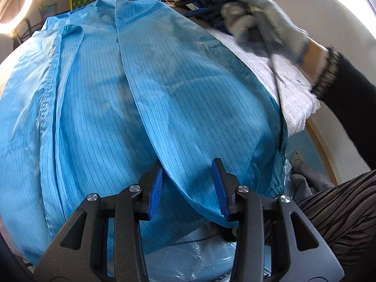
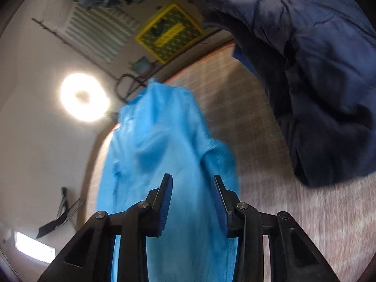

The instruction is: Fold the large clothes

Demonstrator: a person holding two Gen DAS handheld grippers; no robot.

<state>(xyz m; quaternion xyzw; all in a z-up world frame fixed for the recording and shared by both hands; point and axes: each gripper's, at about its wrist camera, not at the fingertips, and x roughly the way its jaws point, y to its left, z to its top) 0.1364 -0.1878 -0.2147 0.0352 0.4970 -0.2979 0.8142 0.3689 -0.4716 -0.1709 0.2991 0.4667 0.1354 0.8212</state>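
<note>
The light blue striped coat (image 1: 145,89) lies spread on the tabletop (image 1: 291,94), which is covered with a pale woven cloth. Its long axis runs away from the person, collar end far, hem end near. 1 front panel is already turned over the body, and its folded edge runs diagonally from the collar down toward the near hem.

The left tool (image 1: 189,188) sits right at that near hem. Its 2 blue pads are part open, with the corner of the turned panel lying between them. I cannot tell whether the pads press on the cloth or only straddle it.

The right tool (image 2: 191,201) is also part open with nothing gripped. In its blurred view the coat (image 2: 162,155) stretches straight ahead beyond the fingers, so it is aimed along the coat's length. From the left wrist the gloved right hand (image 1: 263,21) shows far up by the collar end, beside a heap of dark clothes (image 2: 317,75).

So the left hand is nearer the hem and the right hand nearer the collar. A lengthwise fold would likely need the hem carried along this axis toward the collar.
</note>
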